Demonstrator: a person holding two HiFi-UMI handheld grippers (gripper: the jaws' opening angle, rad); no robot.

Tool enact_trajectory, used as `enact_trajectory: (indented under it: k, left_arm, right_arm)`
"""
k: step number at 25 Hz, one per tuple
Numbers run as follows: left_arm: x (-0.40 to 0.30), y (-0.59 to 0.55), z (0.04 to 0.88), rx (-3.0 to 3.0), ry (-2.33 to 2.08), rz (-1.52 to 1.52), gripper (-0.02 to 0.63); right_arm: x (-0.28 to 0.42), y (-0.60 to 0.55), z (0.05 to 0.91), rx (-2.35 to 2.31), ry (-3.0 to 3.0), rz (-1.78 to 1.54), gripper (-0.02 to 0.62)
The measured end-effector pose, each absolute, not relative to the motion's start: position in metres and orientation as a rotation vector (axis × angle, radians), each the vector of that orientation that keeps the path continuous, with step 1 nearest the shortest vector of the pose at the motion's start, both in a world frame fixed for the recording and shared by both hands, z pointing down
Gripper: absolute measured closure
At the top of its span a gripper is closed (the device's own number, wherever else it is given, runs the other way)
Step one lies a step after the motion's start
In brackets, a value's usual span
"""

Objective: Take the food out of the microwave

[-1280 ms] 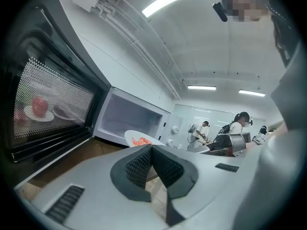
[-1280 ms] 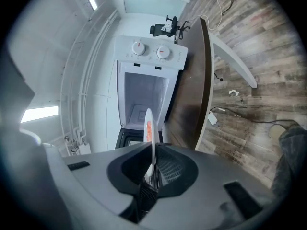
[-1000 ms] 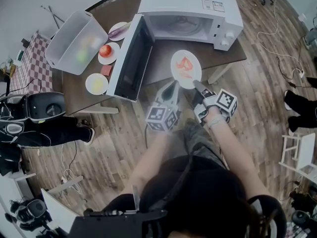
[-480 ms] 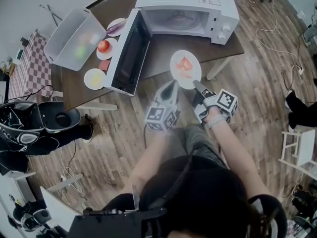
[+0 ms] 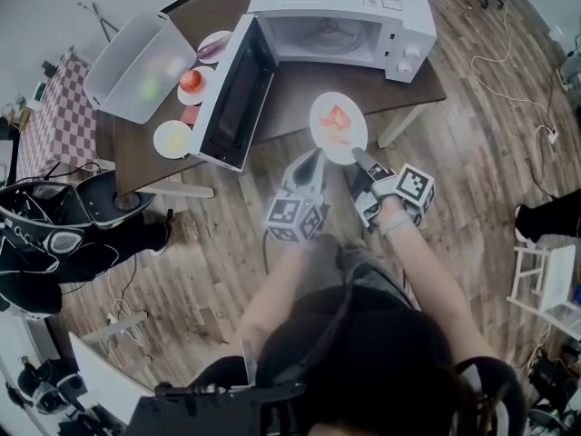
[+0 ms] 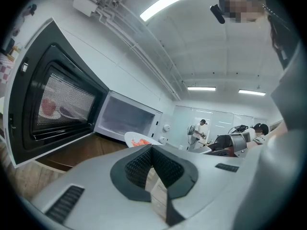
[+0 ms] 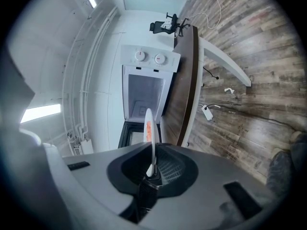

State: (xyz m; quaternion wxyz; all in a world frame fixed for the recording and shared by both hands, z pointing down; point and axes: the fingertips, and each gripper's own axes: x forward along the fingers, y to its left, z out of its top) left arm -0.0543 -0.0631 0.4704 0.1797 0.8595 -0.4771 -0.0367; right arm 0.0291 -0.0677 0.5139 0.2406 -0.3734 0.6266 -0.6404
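A white plate (image 5: pixel 338 127) with red food hangs over the table's front edge, just outside the white microwave (image 5: pixel 336 7), whose door (image 5: pixel 231 94) stands swung open to the left. My right gripper (image 5: pixel 357 157) is shut on the plate's near rim. In the right gripper view the plate (image 7: pixel 149 128) stands edge-on between the pads of that gripper (image 7: pixel 152 169). Beside it, to the left, my left gripper (image 5: pixel 313 157) is shut and holds nothing. The left gripper view shows this gripper (image 6: pixel 152 150) with jaws together, and the plate (image 6: pixel 141 140) and the empty microwave cavity (image 6: pixel 129 121) beyond.
On the brown table (image 5: pixel 290 98), left of the door, sit a clear plastic bin (image 5: pixel 141 66) and small plates with a tomato (image 5: pixel 191 82), a yellow item (image 5: pixel 172 139) and a purple item (image 5: pixel 215 48). Black equipment (image 5: pixel 54 234) lies on the floor at left, and a white stool (image 5: pixel 545 280) stands at right.
The plate in my right gripper has drawn slightly farther from the microwave toward me, and the left gripper has moved along with it. Neither gripper's jaws have changed.
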Motion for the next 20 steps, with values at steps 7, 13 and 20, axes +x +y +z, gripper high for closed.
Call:
enact_trajectory:
  k: [7, 13, 20]
  left_arm:
    - [-0.048, -0.055, 0.469, 2.408, -1.376, -0.117, 0.604]
    - [-0.045, -0.046, 0.466, 2.403, -1.395, -0.129, 0.604]
    - [-0.039, -0.035, 0.465, 2.394, -1.420, -0.137, 0.604]
  right_arm:
    - [0.039, -0.062, 0.511, -1.013, 1.730, -1.765, 0.571]
    - [0.042, -0.052, 0.506, -1.003, 1.749, -1.765, 0.571]
    - [0.046, -0.039, 0.507, -0.976, 1.762, -1.781, 0.571]
